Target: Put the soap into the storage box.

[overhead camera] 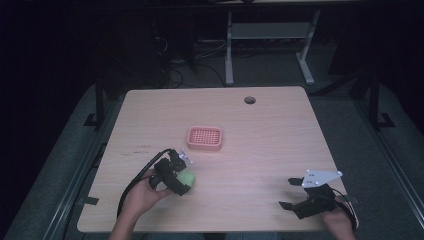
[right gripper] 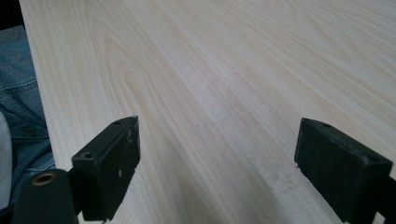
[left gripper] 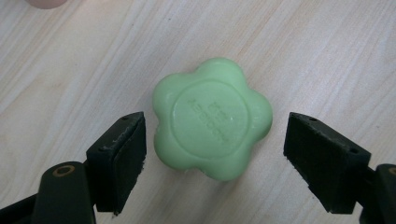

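Down on the desk (overhead camera: 260,150), the green flower-shaped soap (left gripper: 212,119) lies between the left tool's (left gripper: 215,156) spread jaws, untouched; the right tool (overhead camera: 291,193) rests near the front edge, also spread.

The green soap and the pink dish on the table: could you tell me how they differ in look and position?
The green soap is a solid, flower-shaped block with a stamped round centre; the pink dish is a rounded rectangle with a gridded inside. The green soap lies between the open jaws of the left gripper, apart from both pads, while the pink dish sits farther up the table, away from both grippers. Both rest flat on the wood.
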`<state>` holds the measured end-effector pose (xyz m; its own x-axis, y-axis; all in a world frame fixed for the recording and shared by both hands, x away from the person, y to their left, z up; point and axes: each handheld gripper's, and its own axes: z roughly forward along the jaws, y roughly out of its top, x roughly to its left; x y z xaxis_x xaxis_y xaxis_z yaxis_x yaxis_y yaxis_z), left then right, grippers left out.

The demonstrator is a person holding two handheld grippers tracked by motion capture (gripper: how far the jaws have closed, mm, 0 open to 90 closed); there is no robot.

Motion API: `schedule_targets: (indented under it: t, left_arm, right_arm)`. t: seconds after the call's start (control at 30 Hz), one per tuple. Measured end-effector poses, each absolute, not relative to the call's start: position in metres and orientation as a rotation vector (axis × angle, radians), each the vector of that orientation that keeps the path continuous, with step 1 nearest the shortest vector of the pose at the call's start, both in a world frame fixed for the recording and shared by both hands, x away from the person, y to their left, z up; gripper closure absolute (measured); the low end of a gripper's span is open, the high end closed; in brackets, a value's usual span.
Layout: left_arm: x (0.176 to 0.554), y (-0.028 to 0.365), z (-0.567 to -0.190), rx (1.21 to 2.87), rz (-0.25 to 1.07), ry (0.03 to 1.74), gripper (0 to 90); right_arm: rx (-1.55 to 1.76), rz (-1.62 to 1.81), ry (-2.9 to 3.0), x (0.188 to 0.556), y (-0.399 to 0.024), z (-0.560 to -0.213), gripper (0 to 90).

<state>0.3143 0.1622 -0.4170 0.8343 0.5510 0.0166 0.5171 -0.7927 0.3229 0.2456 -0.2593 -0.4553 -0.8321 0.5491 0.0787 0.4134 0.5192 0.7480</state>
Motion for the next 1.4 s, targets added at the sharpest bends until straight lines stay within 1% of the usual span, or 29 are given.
schedule_targets:
  t: [0.47, 1.3, 1.4]
  left_arm:
    - [0.322, 0.156, -0.426, 2.737, 0.113, 0.854, 21.7]
    - [0.328, 0.147, -0.441, 2.780, 0.093, 0.888, 23.9]
    - [0.329, 0.147, -0.441, 2.774, 0.089, 0.897, 25.3]
  right_arm:
    - [0.815, 1.208, 2.590, 0.246, -0.258, -0.455, 13.8]
    - [0.810, 1.209, 2.590, 0.246, -0.258, -0.455, 13.8]
    - [0.812, 1.209, 2.590, 0.246, -0.258, -0.455, 13.8]
